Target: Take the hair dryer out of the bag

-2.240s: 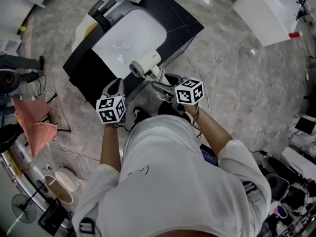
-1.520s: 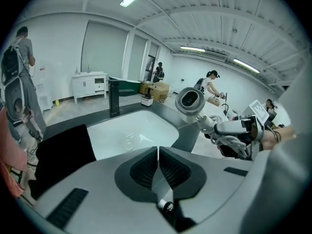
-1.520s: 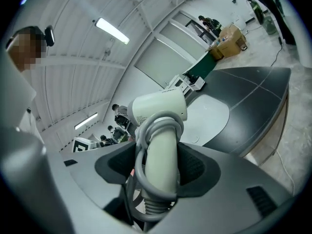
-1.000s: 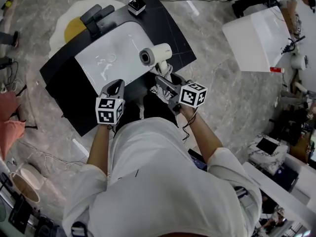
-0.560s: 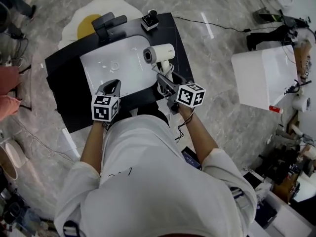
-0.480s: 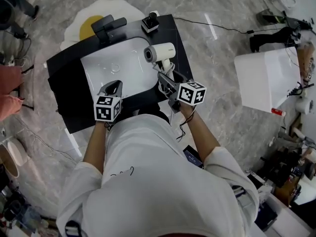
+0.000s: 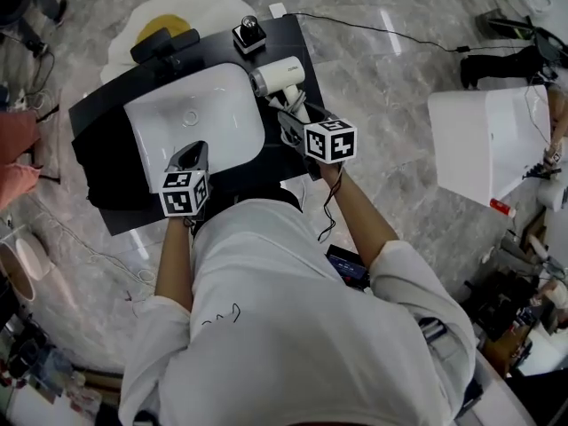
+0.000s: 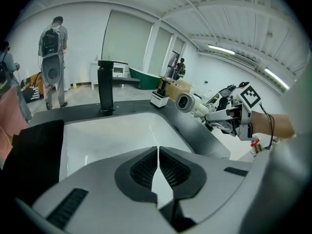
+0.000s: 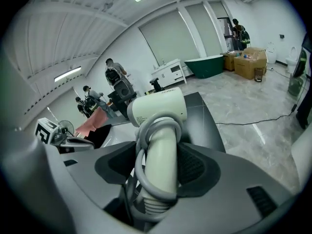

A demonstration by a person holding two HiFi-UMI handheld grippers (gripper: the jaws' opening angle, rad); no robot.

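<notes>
A white hair dryer (image 7: 277, 76) with its cord wound round the handle is in my right gripper (image 7: 289, 119), whose pads are shut on the handle (image 9: 161, 160). The dryer is upright over the black counter (image 7: 306, 56), just right of the white sink basin (image 7: 191, 118). The left gripper view shows the dryer (image 8: 187, 103) from the side, with the right gripper (image 8: 226, 118) below it. My left gripper (image 7: 190, 156) is shut and empty over the basin's near edge, its pads (image 8: 146, 169) touching. I cannot pick out a bag for certain.
A black faucet (image 7: 164, 44) stands at the back of the basin, with a small black-and-white device (image 7: 249, 34) beside it. A flat black sheet (image 7: 93, 149) covers the counter's left end. An egg-shaped rug (image 7: 169, 16) and a white table (image 7: 488, 136) are on the floor. People (image 8: 51, 57) stand beyond the counter.
Both grippers have moved across the counter, and the dryer has gone with the right one, from the basin's right rim to the black top beside it. Neither grip has changed.
</notes>
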